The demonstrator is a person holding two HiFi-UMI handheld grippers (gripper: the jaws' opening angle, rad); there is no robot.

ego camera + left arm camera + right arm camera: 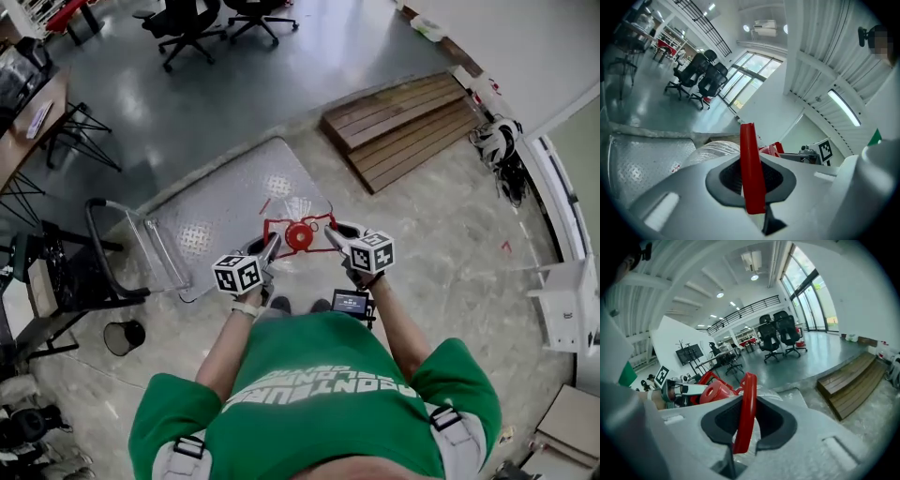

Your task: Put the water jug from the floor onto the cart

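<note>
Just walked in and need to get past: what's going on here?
A person in a green shirt holds a gripper in each hand. The left gripper and the right gripper each have their jaws closed on the red handle of the water jug, at the cart's near edge. Whether it is set down I cannot tell.

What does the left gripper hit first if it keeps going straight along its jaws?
The red handle, already clamped in the left gripper. Just past it, probably the red cap, though depth is unclear.
</note>
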